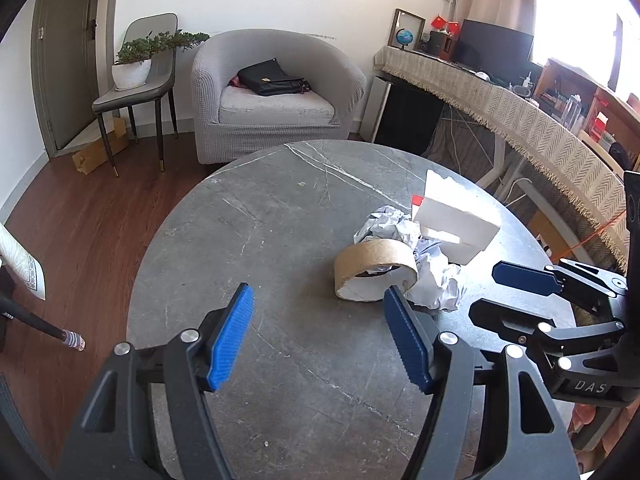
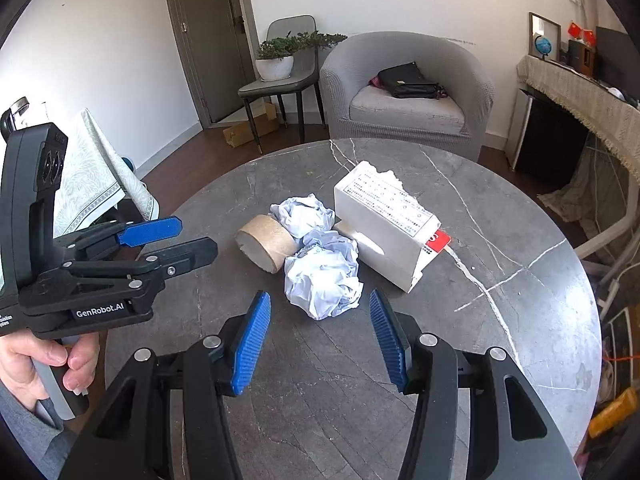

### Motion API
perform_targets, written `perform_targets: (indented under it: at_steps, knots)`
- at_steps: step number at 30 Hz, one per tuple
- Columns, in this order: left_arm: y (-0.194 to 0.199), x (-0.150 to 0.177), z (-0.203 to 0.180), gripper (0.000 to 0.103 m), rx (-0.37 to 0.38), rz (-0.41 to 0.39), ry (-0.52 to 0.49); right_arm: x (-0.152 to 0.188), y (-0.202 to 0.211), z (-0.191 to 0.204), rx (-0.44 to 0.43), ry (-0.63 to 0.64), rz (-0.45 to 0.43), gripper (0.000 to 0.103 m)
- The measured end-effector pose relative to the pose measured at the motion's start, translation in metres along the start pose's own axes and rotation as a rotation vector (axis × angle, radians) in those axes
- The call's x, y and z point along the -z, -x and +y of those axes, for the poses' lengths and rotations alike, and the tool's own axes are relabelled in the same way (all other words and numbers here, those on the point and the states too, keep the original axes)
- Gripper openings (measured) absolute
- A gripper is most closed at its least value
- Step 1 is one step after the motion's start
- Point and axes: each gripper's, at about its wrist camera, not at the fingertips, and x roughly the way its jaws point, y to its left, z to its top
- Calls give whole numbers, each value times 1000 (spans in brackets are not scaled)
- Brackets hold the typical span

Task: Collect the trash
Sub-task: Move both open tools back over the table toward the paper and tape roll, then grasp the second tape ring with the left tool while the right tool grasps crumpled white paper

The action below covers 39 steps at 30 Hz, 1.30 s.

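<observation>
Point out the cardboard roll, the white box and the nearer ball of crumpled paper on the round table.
cardboard roll (image 2: 267,243): right wrist view, on its curved brown side.
white box (image 2: 384,220): right wrist view, on its printed top face.
nearer crumpled paper (image 2: 324,280): right wrist view, on its middle.

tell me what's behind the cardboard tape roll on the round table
Behind the cardboard tape roll lie two balls of crumpled paper, and past them a torn white box. The roll hides the near edge of the paper; nothing shows inside its hollow.
</observation>
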Motion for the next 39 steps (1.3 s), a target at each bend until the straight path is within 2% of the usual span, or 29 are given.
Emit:
perform_targets:
  at_steps: [4, 11, 15, 19, 23, 25, 27, 31, 39]
  knots:
    - [-14, -1, -5, 67, -50, 27, -18, 4, -5, -6, 1, -8, 13, 52]
    - [-23, -6, -5, 57, -19, 28, 22, 9, -8, -12, -13, -21, 24, 52]
    - [-27, -10, -6, 51, -25, 24, 33, 10, -8, -14, -12, -19, 32, 52]
    - [-31, -11, -6, 38, -6, 29, 48, 11, -10, -17, -4, -26, 41, 53]
    - [-31, -11, -7, 31, 12, 25, 62, 10, -10, -15, -3, -22, 43, 53]
    - [-29, -11, -8, 24, 32, 23, 60, 10, -13, -15, -4, -25, 47, 55]
    - [-25, -11, -10, 20, 38, 9, 45, 8, -15, -14, -10, -32, 47, 62]
    - [-20, -10, -11, 9, 27, 1, 22, 4, -20, -12, -16, -34, 46, 63]
    - [-9, -9, 0, 6, 39, -2, 41, 3, -27, -6, 0, -12, 59, 69]
